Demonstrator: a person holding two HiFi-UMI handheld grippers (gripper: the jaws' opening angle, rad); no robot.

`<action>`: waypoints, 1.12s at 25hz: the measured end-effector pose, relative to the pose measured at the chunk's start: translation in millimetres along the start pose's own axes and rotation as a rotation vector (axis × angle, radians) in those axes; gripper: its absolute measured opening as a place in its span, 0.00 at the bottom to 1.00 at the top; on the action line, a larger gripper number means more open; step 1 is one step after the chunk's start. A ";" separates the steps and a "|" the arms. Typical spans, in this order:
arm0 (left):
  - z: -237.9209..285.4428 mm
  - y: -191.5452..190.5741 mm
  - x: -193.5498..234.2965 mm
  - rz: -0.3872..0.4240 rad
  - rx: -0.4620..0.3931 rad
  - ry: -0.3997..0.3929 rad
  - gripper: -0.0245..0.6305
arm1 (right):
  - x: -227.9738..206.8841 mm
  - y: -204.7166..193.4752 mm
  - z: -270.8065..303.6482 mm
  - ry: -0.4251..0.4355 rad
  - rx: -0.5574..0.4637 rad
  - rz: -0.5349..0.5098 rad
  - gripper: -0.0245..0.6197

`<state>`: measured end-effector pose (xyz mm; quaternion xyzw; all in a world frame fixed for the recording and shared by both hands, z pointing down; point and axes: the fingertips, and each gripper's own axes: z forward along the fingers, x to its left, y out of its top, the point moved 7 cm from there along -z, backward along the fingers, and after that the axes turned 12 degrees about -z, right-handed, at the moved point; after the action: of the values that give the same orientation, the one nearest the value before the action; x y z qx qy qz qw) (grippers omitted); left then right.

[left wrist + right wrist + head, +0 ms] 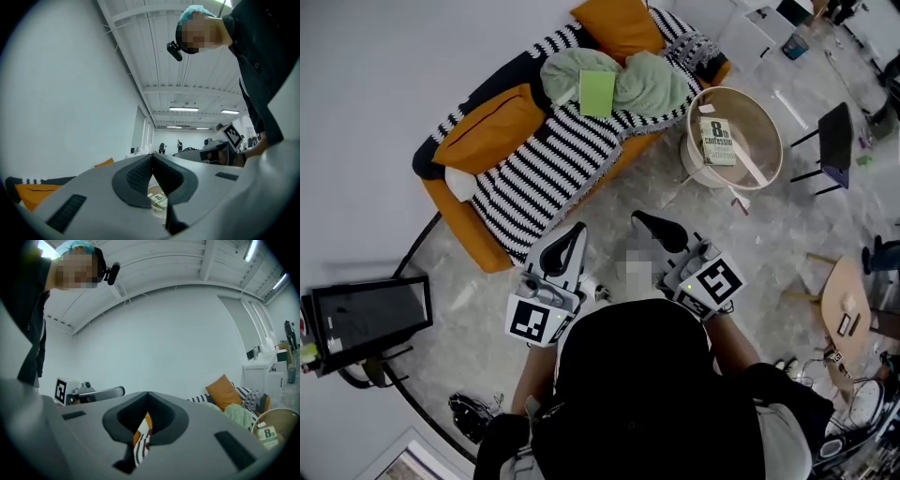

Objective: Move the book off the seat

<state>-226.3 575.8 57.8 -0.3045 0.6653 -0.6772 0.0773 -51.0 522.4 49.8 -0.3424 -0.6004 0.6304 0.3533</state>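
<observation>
Plainly, both your left tool (578, 229) and right tool (639, 218) are closed and empty. Only the head view shows the whole book (717, 141), lying on the round tabletop (761, 120) beyond your right tool.

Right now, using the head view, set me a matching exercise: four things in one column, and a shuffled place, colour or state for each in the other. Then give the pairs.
1 book
2 cushion
3 left tool
4 chair

A orange, on the sofa
B shut, empty
C on the round table
D black, standing on the floor

Pairs: 1-C, 2-A, 3-B, 4-D
</observation>
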 end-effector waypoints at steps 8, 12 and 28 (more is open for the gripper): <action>68.6 7.9 15.2 0.019 -0.007 0.054 0.05 | -79.1 -2.1 25.6 0.049 0.003 0.026 0.06; 95.8 9.0 21.0 0.044 -0.009 0.096 0.05 | -109.2 -3.0 39.6 0.101 0.004 0.018 0.06; 182.2 7.9 55.8 0.045 -0.026 0.066 0.05 | -182.9 -8.6 64.3 0.100 0.008 0.013 0.06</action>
<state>-179.6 390.9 54.7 -0.2679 0.6830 -0.6762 0.0667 -11.4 332.9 62.6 -0.3759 -0.5773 0.6173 0.3800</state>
